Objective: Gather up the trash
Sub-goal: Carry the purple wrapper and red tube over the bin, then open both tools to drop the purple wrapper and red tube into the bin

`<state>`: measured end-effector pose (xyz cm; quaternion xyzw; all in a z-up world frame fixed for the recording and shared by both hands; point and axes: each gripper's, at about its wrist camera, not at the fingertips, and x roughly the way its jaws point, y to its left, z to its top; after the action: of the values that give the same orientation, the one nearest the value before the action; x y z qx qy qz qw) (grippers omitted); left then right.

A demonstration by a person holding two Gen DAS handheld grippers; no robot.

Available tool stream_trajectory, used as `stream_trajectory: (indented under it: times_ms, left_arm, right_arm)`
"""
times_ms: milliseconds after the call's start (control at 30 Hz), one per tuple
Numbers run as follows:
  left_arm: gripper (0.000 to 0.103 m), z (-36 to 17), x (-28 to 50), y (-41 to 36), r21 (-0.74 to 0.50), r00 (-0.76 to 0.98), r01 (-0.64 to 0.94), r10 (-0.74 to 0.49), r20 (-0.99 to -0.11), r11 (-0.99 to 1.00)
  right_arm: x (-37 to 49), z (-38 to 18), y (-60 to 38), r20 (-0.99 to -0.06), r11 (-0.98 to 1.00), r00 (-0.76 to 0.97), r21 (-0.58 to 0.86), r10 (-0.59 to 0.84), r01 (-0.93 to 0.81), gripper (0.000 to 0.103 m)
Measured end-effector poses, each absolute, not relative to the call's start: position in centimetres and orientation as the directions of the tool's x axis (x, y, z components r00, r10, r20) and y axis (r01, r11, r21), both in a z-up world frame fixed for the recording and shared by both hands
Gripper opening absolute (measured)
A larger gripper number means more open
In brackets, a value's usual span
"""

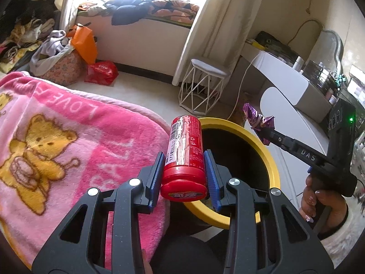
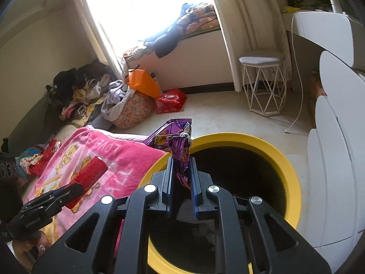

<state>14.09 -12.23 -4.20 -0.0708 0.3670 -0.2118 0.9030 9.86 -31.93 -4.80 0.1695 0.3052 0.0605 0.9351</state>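
Left wrist view: left gripper (image 1: 184, 159) clamping a red bottle (image 1: 184, 155) between part-open jaws, cap toward the camera, hanging over the rim of the yellow bin (image 1: 269, 157) beside the pink blanket (image 1: 57, 141); right gripper (image 1: 265, 133) pinching a purple wrapper (image 1: 259, 121) at right. Right wrist view: right gripper (image 2: 181, 173) gripping the purple wrapper (image 2: 180, 150) with jaws nearly closed, just above the yellow bin (image 2: 282, 159); red bottle (image 2: 90, 173) sitting in the left gripper (image 2: 68, 190) over the pink blanket (image 2: 127, 159).

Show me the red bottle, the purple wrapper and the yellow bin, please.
red bottle (image 1: 184, 146): left wrist view, on its label.
purple wrapper (image 2: 181, 153): right wrist view, on its crumpled middle.
yellow bin (image 2: 289, 166): right wrist view, on its rim.
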Motion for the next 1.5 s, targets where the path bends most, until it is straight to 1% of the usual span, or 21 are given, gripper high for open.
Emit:
stream_trajectory:
  times_ms: [633,1500]
  left_arm:
    - [0.028,-5.0,14.6,-16.8,-0.261,0.604,0.392,-0.461,-0.65,0.882]
    - [0.028,-7.5,17.2,-21.9,-0.217,0.55,0.439,-0.452,-0.702,0.872]
  right_arm:
    - [7.9,-6.5,-34.8,-0.584,0.936,0.793,0.349,0.174,0.051,0.013]
    - [8.0,-8.3,-35.5,-0.627,0.929,0.759,0.361,0.174,0.085,0.013]
